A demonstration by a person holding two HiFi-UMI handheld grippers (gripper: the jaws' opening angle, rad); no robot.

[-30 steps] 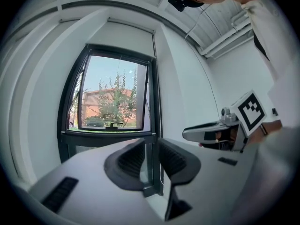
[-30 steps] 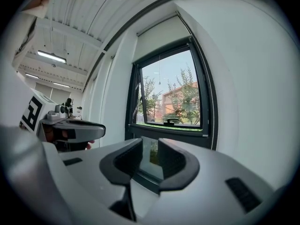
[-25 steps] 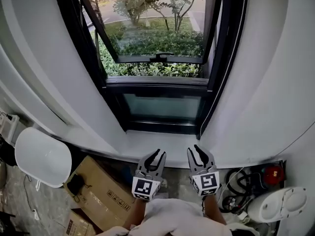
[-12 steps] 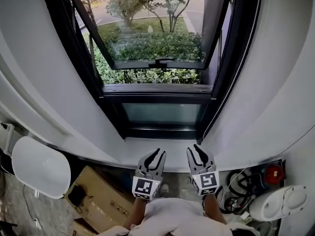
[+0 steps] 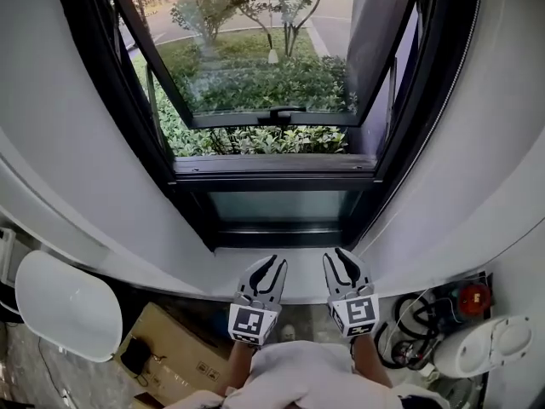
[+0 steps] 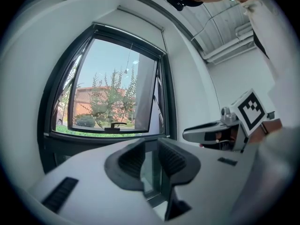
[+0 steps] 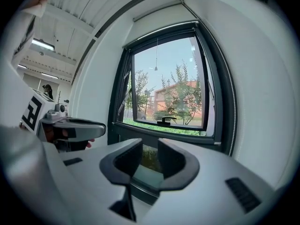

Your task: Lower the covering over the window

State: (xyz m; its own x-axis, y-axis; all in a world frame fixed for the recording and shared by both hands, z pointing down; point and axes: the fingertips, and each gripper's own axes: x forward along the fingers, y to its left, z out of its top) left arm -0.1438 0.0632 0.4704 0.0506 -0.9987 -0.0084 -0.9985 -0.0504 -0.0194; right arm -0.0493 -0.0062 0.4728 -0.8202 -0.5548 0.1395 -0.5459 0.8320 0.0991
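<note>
Head view: left gripper [image 5: 278,267] and right gripper [image 5: 334,261] at bottom centre, side by side over the sill [image 5: 217,264], clear of the window [image 5: 272,100] frame. Left gripper view: fingers [image 6: 131,158] spread, nothing between. Right gripper view: fingers [image 7: 174,159] spread and empty; covering [image 7: 157,12] rolled up along the window's top edge, upper centre.

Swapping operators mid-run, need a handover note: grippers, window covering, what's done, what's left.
Left gripper: jaws apart, empty.
Right gripper: jaws apart, empty.
Both are low by the sill, touching nothing.
Window: sash tilted open, glass uncovered. White housing runs across the top.
Done: nothing.
Left: probably take the bead chain on the right frame and draw the covering down.
</note>
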